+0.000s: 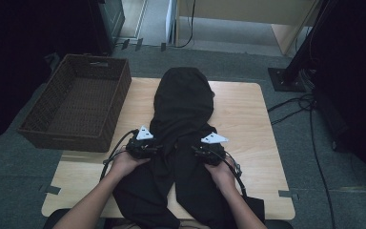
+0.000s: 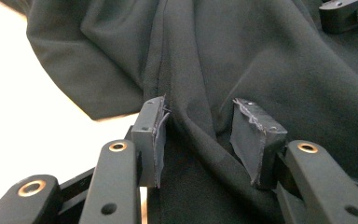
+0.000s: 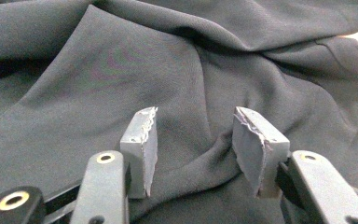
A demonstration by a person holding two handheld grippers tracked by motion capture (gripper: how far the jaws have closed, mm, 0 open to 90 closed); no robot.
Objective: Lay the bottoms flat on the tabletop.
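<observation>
Fingers (image 2: 151, 140) of both grippers stood half-open astride folds of the black garment (image 1: 181, 109) (long axis away from person).

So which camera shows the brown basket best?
The high view: the whole basket sits at the table's left edge, beside the black cloth. The two gripper views look at cloth up close instead.

High view sits above the person's side, facing forward and down, far enough to take in the whole table (image 1: 248, 109), the basket (image 1: 76, 102) and floor beyond. Left gripper view and right gripper view ride close behind their own jaws, looking along them at near range. All three share the black garment (image 1: 183, 102) (image 2: 242, 56) (image 3: 135, 70).
</observation>
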